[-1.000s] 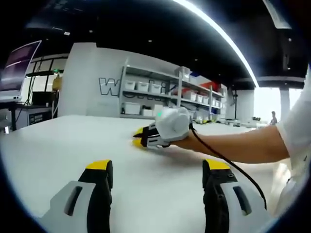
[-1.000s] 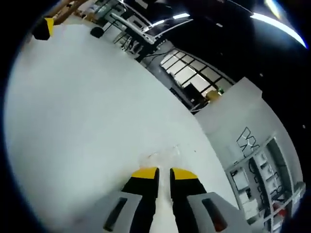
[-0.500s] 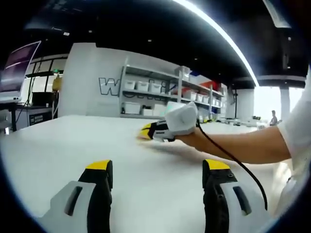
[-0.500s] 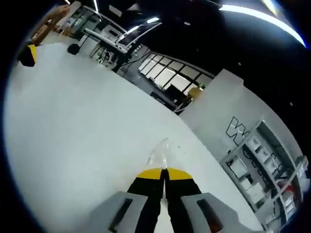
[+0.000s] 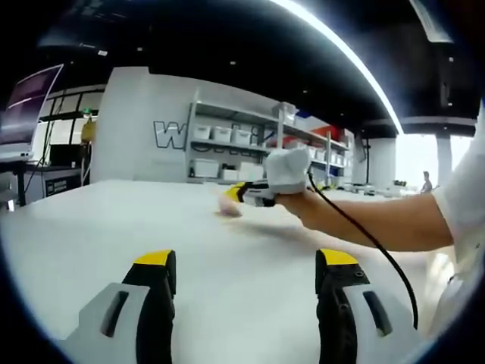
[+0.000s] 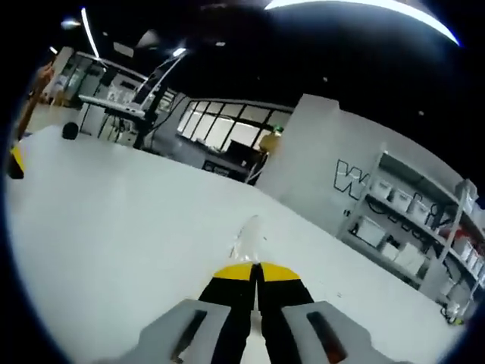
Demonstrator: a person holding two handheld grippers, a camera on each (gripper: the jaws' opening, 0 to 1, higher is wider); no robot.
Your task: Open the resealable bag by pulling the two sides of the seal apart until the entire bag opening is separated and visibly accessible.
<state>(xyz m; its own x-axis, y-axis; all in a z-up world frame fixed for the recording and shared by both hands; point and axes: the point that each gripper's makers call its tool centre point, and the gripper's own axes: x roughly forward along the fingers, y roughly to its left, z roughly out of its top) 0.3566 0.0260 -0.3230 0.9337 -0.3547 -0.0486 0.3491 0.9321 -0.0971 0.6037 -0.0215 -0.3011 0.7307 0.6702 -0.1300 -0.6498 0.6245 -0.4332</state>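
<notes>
In the right gripper view, the right gripper (image 6: 256,271) is seen low in the centre with its yellow-tipped jaws pressed together on an edge of the clear resealable bag (image 6: 246,239), which rises as a thin, glinting film just above the tips. In the left gripper view, the same tool is seen right of centre, lifted off the white table (image 5: 91,227), with a pale blur at its tips that is probably the bag. The left gripper (image 5: 246,265) is seen at the bottom of that view, its jaws spread wide with nothing between them, well apart from the bag.

The step in hand is judged to be the second grasp. The opposite lip of the seal should be pinched close beside the first hold, so that one film is taken by each tool; which layers are already clamped cannot be told.

Bare table is seen across the middle of both views, so room for a wide pull is judged ample. Shelves (image 5: 250,148) stand far off at centre.
</notes>
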